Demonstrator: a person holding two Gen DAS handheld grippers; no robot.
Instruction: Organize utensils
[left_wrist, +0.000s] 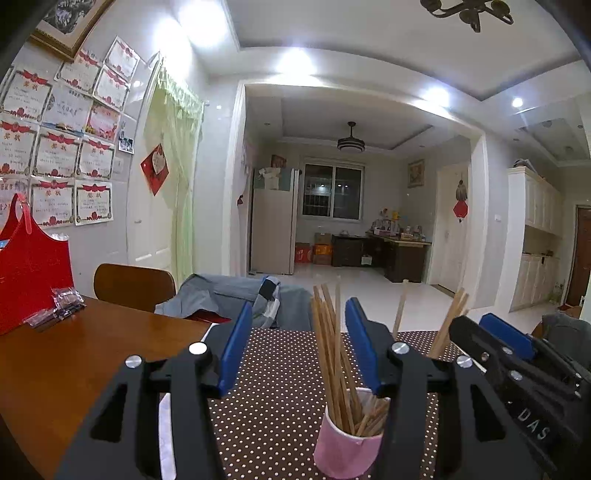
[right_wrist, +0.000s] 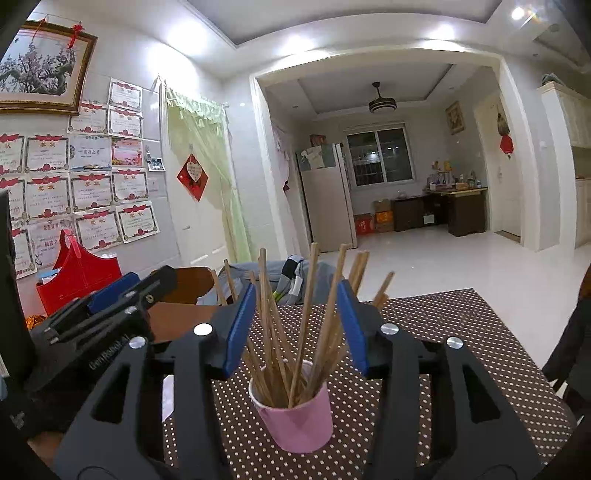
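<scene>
A pink paper cup (left_wrist: 347, 448) stands upright on a brown polka-dot mat (left_wrist: 273, 398) and holds several wooden chopsticks (left_wrist: 328, 339) that fan upward. It also shows in the right wrist view (right_wrist: 299, 421) with its chopsticks (right_wrist: 306, 314). My left gripper (left_wrist: 299, 345) is open and empty, just above and left of the cup. My right gripper (right_wrist: 295, 321) is open, its blue fingers either side of the chopstick bundle without touching it. The right gripper also shows at the right of the left wrist view (left_wrist: 495, 339). The left gripper shows at the left of the right wrist view (right_wrist: 122, 291).
The mat (right_wrist: 443, 332) lies on a wooden table (left_wrist: 74, 354). A red bag (left_wrist: 29, 273) and small plastic packets (left_wrist: 59, 306) sit at the table's far left. A wooden chair (left_wrist: 133, 284) and grey clothing (left_wrist: 236, 295) are behind the table.
</scene>
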